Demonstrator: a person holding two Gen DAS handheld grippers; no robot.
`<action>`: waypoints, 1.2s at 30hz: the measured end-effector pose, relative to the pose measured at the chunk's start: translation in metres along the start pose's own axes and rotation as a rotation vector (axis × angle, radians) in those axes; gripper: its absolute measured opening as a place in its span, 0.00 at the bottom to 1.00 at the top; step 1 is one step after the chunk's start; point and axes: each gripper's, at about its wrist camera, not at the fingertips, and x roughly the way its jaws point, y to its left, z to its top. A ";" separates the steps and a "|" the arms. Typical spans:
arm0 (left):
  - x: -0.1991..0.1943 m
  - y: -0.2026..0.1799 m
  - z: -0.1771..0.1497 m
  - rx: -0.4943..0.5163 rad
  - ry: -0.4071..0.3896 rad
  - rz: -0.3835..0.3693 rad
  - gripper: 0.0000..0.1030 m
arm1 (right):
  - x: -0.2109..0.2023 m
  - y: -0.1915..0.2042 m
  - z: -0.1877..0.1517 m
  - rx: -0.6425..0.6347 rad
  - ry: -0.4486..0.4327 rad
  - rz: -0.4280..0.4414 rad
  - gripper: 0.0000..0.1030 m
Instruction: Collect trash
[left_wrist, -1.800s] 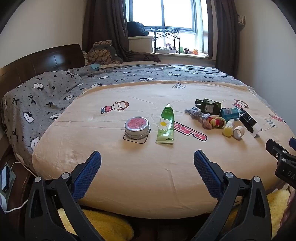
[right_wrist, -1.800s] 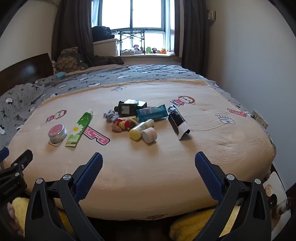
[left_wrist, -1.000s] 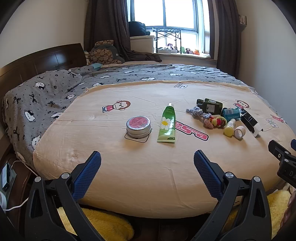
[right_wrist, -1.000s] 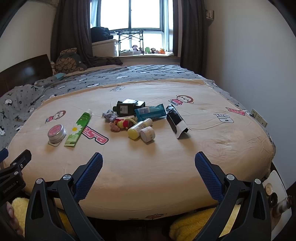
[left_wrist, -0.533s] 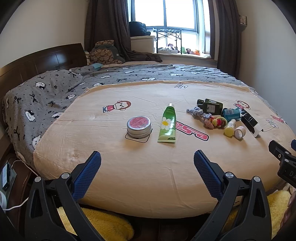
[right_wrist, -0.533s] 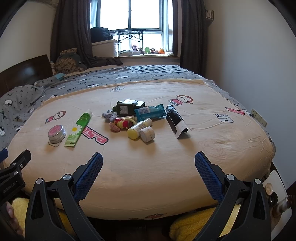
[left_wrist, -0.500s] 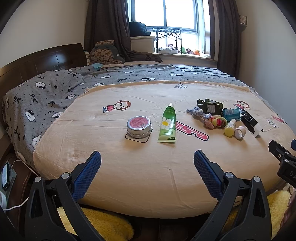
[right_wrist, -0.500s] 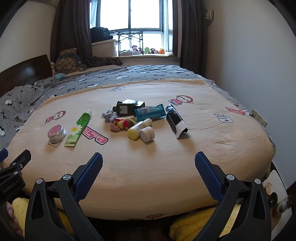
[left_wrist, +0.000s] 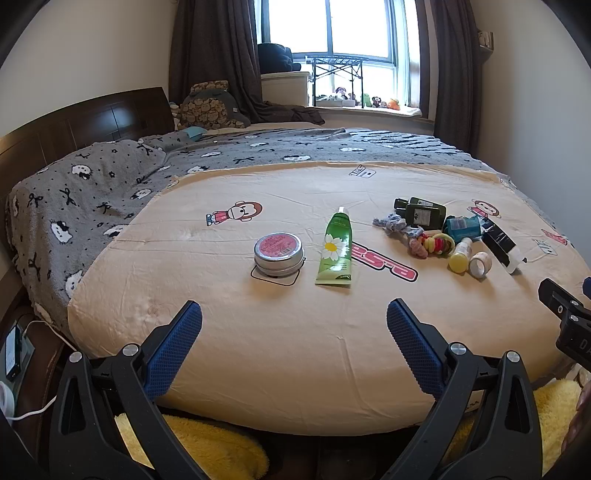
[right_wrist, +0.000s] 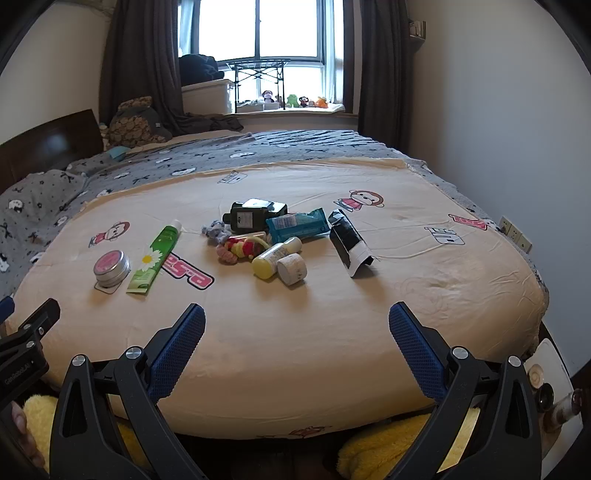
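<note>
Each unit is a hand-held gripper of matte black plastic. The left hand-held gripper (left_wrist: 294, 338) carries two fingers (left_wrist: 173, 352) faced with blue pads of fine cross-hatched texture; each finger joins a black triangular frame with an open cut-out. Two round silver screw heads sit on each side of the frame, near the base of the pad. The right hand-held gripper (right_wrist: 296, 339) has the same build: blue textured pads (right_wrist: 415, 354), black webbed frames, paired silver screws. In the right wrist view, the neighbouring unit's black side block shows small round holes and pale lettering, too partial to read. A fingertip shows at that view's lower left edge.
</note>
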 end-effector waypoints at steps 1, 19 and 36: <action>0.000 0.000 0.000 0.000 -0.001 -0.001 0.92 | 0.000 0.000 0.000 -0.001 0.000 0.000 0.97; 0.002 -0.002 0.003 0.001 -0.001 0.003 0.92 | 0.001 -0.008 0.003 0.009 0.000 -0.003 0.97; 0.036 -0.011 -0.008 0.013 0.064 -0.051 0.92 | 0.037 -0.024 -0.007 0.017 0.038 -0.046 0.97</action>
